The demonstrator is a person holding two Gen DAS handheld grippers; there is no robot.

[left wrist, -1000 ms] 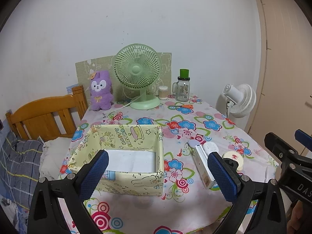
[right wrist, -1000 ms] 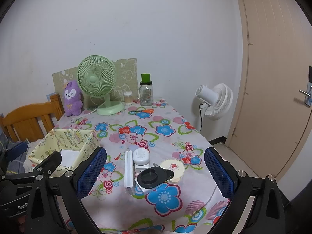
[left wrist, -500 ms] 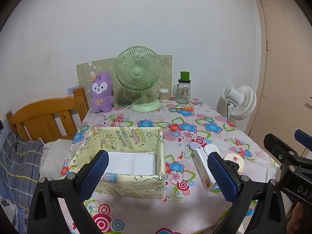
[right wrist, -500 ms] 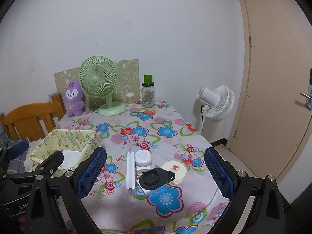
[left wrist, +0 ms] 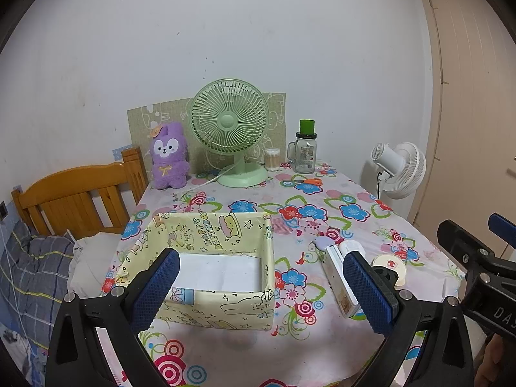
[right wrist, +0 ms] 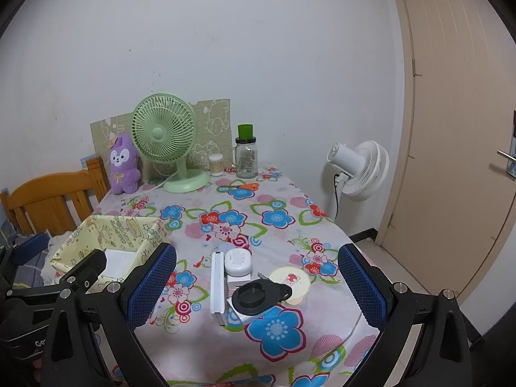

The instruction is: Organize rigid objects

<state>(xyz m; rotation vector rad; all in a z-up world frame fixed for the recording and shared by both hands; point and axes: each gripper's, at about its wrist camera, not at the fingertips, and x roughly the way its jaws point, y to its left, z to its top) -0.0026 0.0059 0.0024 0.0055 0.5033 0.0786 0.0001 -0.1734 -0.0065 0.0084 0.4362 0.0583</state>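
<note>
A yellow cartoon-print fabric box (left wrist: 213,306) (right wrist: 84,248) stands open on the flowered table, with white paper on its floor. Right of it lies a small cluster: a white flat box on edge (right wrist: 217,285) (left wrist: 338,277), a white oval case (right wrist: 238,260), a black round holder (right wrist: 254,295) and a cream round lid (right wrist: 290,282) (left wrist: 388,262). My left gripper (left wrist: 261,290) hangs open in the air, short of the fabric box. My right gripper (right wrist: 256,293) is open too, held in front of the cluster. Neither holds anything.
At the table's back stand a green desk fan (left wrist: 230,129), a purple plush (left wrist: 169,158), a cotton-swab jar (left wrist: 272,159), a glass jar with a green lid (left wrist: 305,151) and orange scissors (right wrist: 246,187). A white floor fan (right wrist: 358,167) and a door are right; a wooden bed frame (left wrist: 77,200) is left.
Both views have drifted back and up a little, so the table and objects sit slightly lower in frame. Both grippers stay open; nothing on the table has moved.
</note>
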